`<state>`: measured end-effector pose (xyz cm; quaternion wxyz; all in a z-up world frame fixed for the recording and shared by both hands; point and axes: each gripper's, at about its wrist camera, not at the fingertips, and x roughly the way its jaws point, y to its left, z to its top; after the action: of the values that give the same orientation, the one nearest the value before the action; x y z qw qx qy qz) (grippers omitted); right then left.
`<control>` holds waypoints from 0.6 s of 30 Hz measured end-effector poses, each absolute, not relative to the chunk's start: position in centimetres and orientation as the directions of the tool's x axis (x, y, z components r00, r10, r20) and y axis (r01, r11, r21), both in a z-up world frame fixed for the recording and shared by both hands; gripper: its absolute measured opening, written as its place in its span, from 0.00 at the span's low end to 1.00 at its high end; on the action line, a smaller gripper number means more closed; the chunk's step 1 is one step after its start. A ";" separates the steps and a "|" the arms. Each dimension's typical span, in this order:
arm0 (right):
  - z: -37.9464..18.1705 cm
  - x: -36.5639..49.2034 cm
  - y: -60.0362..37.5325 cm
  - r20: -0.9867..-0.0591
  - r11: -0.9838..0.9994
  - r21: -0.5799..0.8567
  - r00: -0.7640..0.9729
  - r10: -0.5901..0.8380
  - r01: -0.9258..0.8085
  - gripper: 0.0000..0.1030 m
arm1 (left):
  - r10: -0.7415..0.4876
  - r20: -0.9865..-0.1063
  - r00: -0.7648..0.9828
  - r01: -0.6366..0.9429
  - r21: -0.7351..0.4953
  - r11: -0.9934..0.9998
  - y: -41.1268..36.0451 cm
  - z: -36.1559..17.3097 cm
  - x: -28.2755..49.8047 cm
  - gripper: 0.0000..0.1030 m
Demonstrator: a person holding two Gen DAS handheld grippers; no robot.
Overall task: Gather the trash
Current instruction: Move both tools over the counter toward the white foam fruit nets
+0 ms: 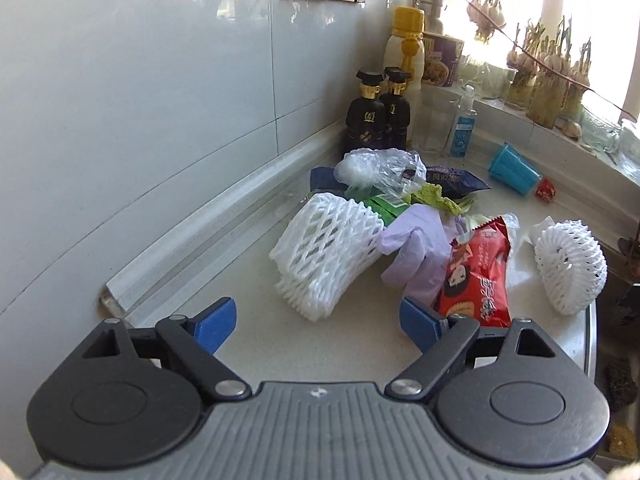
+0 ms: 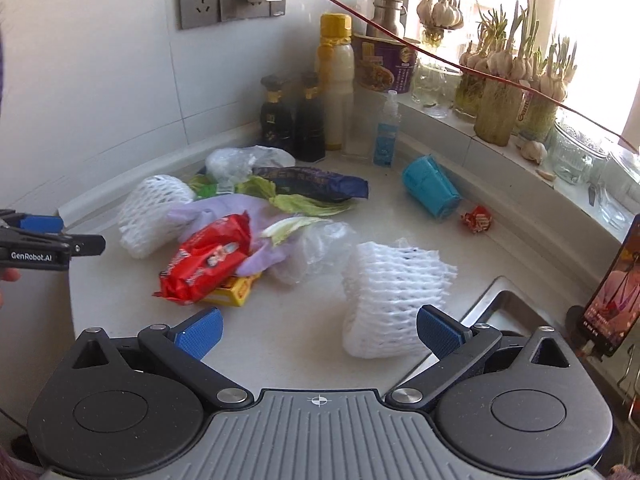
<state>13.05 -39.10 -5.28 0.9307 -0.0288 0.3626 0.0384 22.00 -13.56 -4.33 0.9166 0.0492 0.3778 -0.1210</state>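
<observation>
The left gripper (image 1: 316, 322) is hovering at the bottom of its view with its blue pads spread wide and nothing between them; no earlier look is at hand, so only that gape can be told. Just above it, in mid-frame, a white foam net sleeve (image 1: 326, 254) is lying on the pale countertop (image 1: 224, 280), touching a lilac glove (image 1: 420, 256) and a red snack wrapper (image 1: 476, 276) to its right. A second foam net (image 1: 570, 266) is sitting apart at the right edge. In the right wrist view, the right gripper (image 2: 318, 330) is likewise standing wide and empty at the bottom, with that second foam net (image 2: 390, 300) lying just above its right-hand pad. The heap of trash is filling the centre: the red wrapper (image 2: 208, 260), a yellow box (image 2: 236, 294), cabbage leaves (image 2: 308, 204) and a dark blue packet (image 2: 316, 184). A tipped teal cup (image 2: 432, 190) is lying at centre right.
</observation>
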 end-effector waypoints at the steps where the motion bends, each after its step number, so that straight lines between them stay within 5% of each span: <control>1: -5.2 13.7 -39.9 -0.680 0.994 -0.035 0.731 0.050 -0.100 1.00 | -0.184 -0.703 0.687 0.258 -0.001 0.966 -13.7 -4.4 22.5 0.83; 6: -5.9 17.1 -42.6 -0.707 0.983 -0.095 0.705 0.044 -0.156 1.00 | -0.181 -0.701 0.690 0.263 0.009 0.965 -14.8 -4.8 25.1 0.80; 10: -6.8 20.1 -44.2 -0.739 0.973 -0.121 0.673 0.043 -0.195 1.00 | -0.161 -0.719 0.676 0.274 0.042 0.961 -15.7 -5.4 26.6 0.67; 18: -8.8 23.4 -45.6 -0.775 0.970 -0.089 0.627 0.076 -0.228 1.00 | -0.143 -0.742 0.655 0.281 0.063 0.958 -16.1 -6.5 28.0 0.67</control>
<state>23.38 -45.56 -8.78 0.8976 -0.0894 0.4232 0.0847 28.01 -16.11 -6.49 0.9056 0.0863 0.3984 -0.1170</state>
